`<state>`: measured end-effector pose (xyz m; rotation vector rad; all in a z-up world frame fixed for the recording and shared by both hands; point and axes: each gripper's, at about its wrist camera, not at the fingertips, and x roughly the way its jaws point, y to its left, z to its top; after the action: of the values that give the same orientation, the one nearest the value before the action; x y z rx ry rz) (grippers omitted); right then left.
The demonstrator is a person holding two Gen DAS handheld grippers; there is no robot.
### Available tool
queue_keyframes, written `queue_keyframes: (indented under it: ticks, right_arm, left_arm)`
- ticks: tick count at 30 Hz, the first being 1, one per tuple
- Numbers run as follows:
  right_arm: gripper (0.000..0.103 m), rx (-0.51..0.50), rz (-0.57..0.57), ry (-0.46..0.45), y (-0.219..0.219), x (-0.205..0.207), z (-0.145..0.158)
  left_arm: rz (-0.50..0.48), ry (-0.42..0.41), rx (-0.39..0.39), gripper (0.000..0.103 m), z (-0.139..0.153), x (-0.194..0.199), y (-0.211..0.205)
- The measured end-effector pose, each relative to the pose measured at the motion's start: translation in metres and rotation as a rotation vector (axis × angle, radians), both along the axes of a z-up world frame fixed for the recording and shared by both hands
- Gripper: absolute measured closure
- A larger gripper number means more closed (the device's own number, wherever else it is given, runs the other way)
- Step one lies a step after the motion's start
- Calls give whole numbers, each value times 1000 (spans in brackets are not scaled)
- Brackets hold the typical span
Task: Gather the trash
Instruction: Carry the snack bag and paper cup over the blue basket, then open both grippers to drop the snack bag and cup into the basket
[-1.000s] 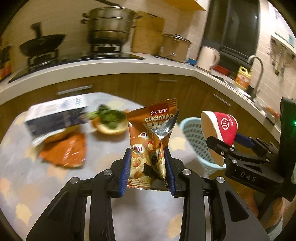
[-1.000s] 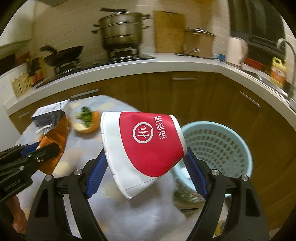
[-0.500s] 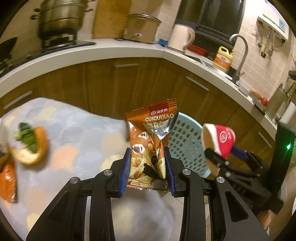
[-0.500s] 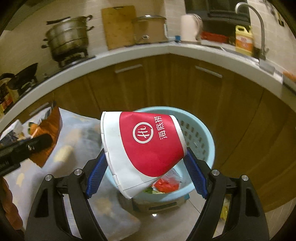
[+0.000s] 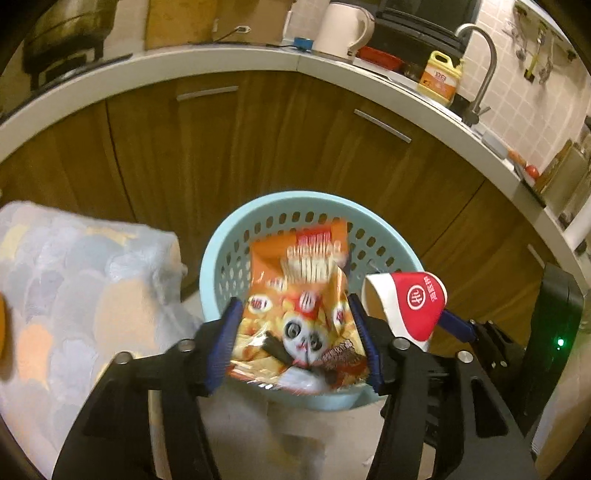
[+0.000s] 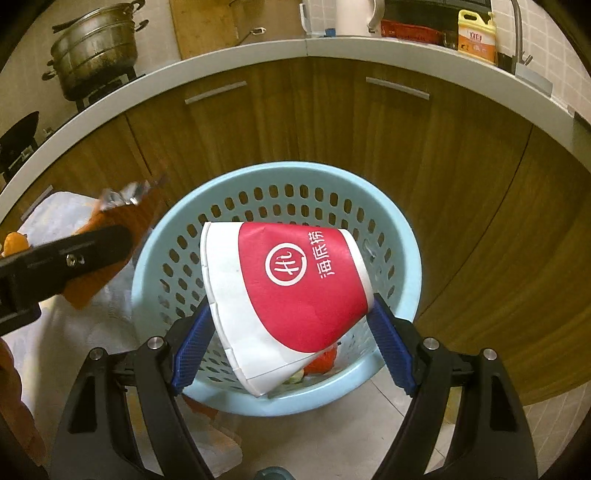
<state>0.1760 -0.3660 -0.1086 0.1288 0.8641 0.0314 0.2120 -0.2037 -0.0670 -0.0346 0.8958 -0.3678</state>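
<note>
A light blue perforated basket (image 5: 221,258) (image 6: 410,258) stands on the floor by the table's edge. My left gripper (image 5: 297,343) is open over it, jaws spread wide. An orange snack bag (image 5: 299,314), blurred, sits loose between the jaws above the basket. My right gripper (image 6: 291,339) is shut on a red and white paper cup (image 6: 291,291), held on its side over the basket. The cup also shows in the left wrist view (image 5: 410,302). Red and green scraps (image 6: 321,363) lie in the basket's bottom.
A table with a patterned cloth (image 5: 74,295) is to the left of the basket. Brown cabinets (image 5: 258,147) under a white counter (image 5: 221,62) curve behind. A kettle (image 5: 343,29), a yellow bottle (image 5: 439,77) and a tap (image 5: 484,62) stand on the counter. A pot (image 6: 96,51) sits on the stove.
Both grippers have swung right from the table to above the basket. My left gripper has opened and the snack bag has come loose. The cup stays gripped.
</note>
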Motion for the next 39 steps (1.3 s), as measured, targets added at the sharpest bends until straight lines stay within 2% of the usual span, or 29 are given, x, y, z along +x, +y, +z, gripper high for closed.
queue_keyframes:
  ticks: [2,8,10,12,13,24,27,31,39]
  right_arm:
    - [26,6,-3,12,-3,1,-4]
    - [25,22,-21,32,-13,4,-11]
    - [19,16,-27,38,-15,4,-13]
    - [19,19,-28,43,-15,5,-15]
    - [19,24,-28,47,-16,5,-16]
    - [19,36,-44,34,-19,-10,-7]
    - [19,38,-42,19,-17,-16,0]
    - [19,41,-7,-14,-4,-21,16]
    - [19,15,135,-108,62,-38,57]
  left_arm:
    - [-13,-12,21,47,0,0,-5]
    - [-19,6,15,46,-9,6,-11]
    - [-20,10,18,43,-12,10,-12]
    - [-10,22,18,34,-13,12,-10]
    - [1,24,18,33,-13,13,-9]
    - [1,9,-26,30,-6,8,-2]
    - [5,3,-32,30,-3,0,4]
    - [28,-47,-36,30,12,-20,24]
    - [135,-142,-56,30,46,-64,88]
